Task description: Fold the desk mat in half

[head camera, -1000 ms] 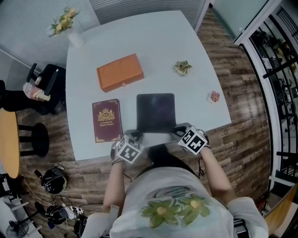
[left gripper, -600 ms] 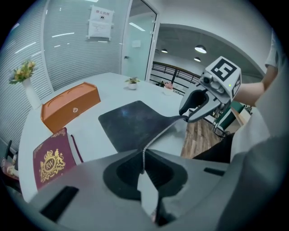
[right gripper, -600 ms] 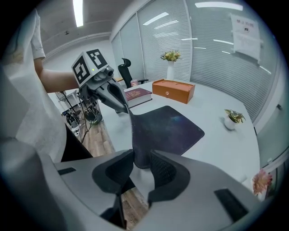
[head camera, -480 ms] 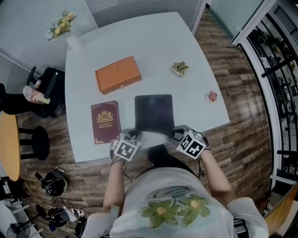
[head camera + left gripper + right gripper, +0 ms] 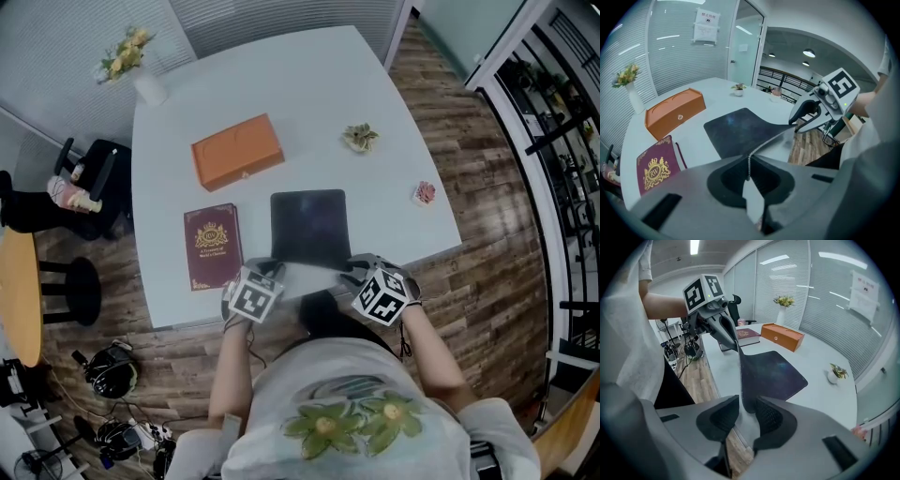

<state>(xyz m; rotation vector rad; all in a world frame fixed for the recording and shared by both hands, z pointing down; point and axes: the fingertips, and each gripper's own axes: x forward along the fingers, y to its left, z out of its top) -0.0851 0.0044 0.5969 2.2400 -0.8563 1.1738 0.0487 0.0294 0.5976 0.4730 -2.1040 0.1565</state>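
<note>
jaws of my left gripper (image 5: 749, 174) pinch the near edge of the desk mat (image 5: 309, 225), lifted off the desk (image 5: 281, 84). my right gripper (image 5: 747, 416) jaws have just opened, with the mat's edge loose between them.

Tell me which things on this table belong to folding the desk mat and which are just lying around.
In the job: desk mat; left gripper, shut on its edge; right gripper, jaws just been opening, mat edge between them.
Lying about: orange box, red book, flower vase, little plant, pink trinket.
</note>
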